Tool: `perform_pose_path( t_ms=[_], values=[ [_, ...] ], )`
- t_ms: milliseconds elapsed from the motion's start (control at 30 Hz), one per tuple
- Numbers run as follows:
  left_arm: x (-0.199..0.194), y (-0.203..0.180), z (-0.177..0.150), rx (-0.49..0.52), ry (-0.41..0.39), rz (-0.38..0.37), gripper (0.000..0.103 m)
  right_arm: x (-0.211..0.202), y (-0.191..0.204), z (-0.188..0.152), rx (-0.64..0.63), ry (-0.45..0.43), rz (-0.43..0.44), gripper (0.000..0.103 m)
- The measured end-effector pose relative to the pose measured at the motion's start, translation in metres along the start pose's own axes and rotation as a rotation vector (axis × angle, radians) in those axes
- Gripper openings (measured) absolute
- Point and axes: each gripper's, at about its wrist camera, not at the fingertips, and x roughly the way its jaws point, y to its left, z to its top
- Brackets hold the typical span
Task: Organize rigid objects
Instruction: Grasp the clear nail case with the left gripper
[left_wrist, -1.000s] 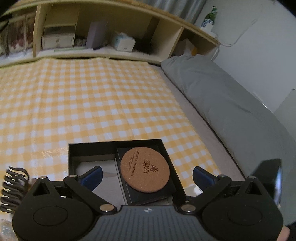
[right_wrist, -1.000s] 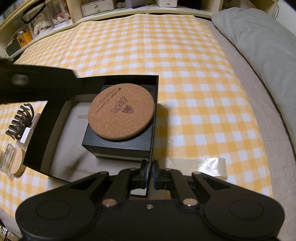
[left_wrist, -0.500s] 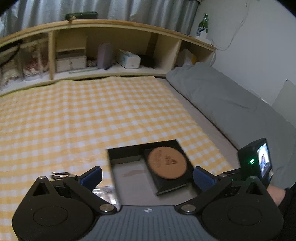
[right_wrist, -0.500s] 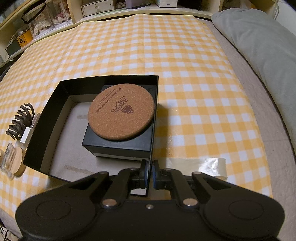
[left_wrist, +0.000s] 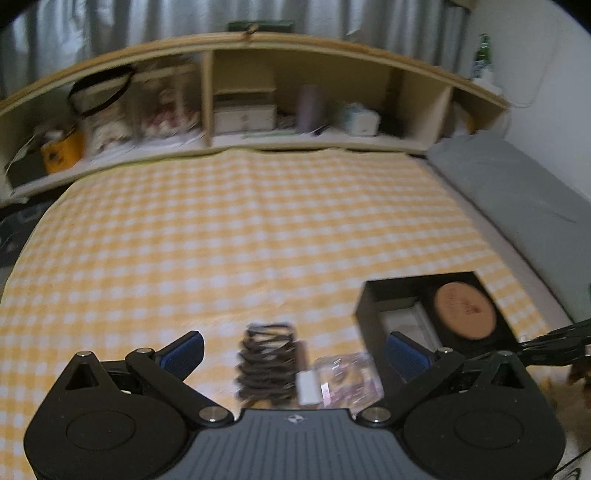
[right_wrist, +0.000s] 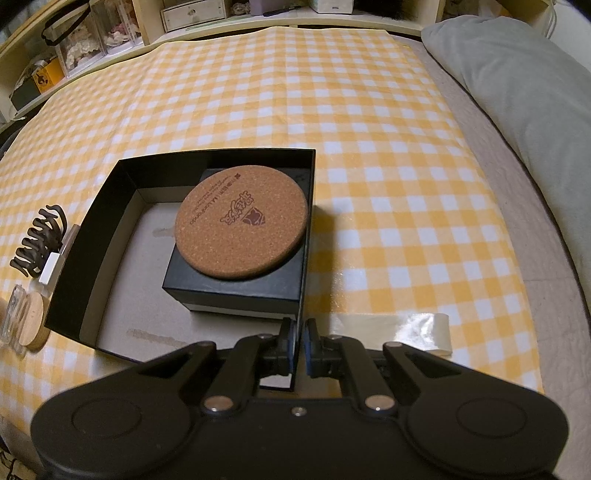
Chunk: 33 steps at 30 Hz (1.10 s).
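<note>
A round cork coaster (right_wrist: 241, 220) lies on a small black box (right_wrist: 236, 288) inside an open black tray box (right_wrist: 92, 225). My right gripper (right_wrist: 300, 345) is shut on the tray box's near right wall. My left gripper (left_wrist: 293, 354) is open and empty, above a dark hair claw clip (left_wrist: 267, 360) and a clear packet (left_wrist: 345, 376). The clip (right_wrist: 38, 240) lies left of the tray box, with a glass jar with a wooden lid (right_wrist: 26, 323) nearer. The tray box and coaster (left_wrist: 463, 310) also show at the right of the left wrist view.
The yellow checked cloth (right_wrist: 332, 92) covers the bed. A grey pillow (right_wrist: 517, 81) runs along the right side. A wooden shelf (left_wrist: 258, 110) with boxes and jars stands at the back. A strip of clear tape (right_wrist: 424, 328) lies on the cloth right of the tray box.
My left gripper has swung left, away from the tray box, and now hangs over the hair clip and packet. My right gripper has held still on the box wall.
</note>
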Motion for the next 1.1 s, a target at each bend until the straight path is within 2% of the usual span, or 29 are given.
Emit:
perform_pose_path(
  t_ms=[167,233,333,400,467,600,733,933,1000,1100],
  values=[
    [0.013,0.034,-0.012,-0.044,0.082,0.055,0.103,0.000,0.000,0.000,0.001,0.001,0.000,0.006],
    [0.019,0.046,-0.020,-0.084,0.133,0.052,0.103,0.001,0.000,0.000,0.001,0.004,-0.002,0.006],
    [0.029,0.065,-0.031,-0.192,0.219,-0.022,0.097,0.002,0.000,-0.001,-0.006,0.010,-0.010,0.006],
    [0.033,0.072,-0.035,-0.260,0.265,-0.075,0.088,0.003,0.001,-0.001,-0.011,0.013,-0.013,0.006],
    [0.036,0.072,-0.039,-0.298,0.303,-0.109,0.083,0.003,0.001,-0.001,-0.014,0.015,-0.011,0.006],
    [0.043,0.065,-0.051,-0.298,0.408,-0.155,0.077,0.003,0.000,-0.001,-0.013,0.019,-0.004,0.006],
    [0.057,0.058,-0.067,-0.277,0.515,-0.160,0.078,0.003,0.000,-0.001,-0.018,0.025,-0.007,0.006],
    [0.079,0.070,-0.077,-0.296,0.559,-0.102,0.082,0.006,0.002,-0.001,-0.028,0.035,-0.011,0.006],
    [0.085,0.074,-0.079,-0.299,0.548,-0.085,0.088,0.007,0.002,0.000,-0.031,0.037,-0.011,0.006],
    [0.093,0.079,-0.077,-0.288,0.520,-0.064,0.089,0.007,0.003,0.000,-0.034,0.040,-0.013,0.006]
  ],
)
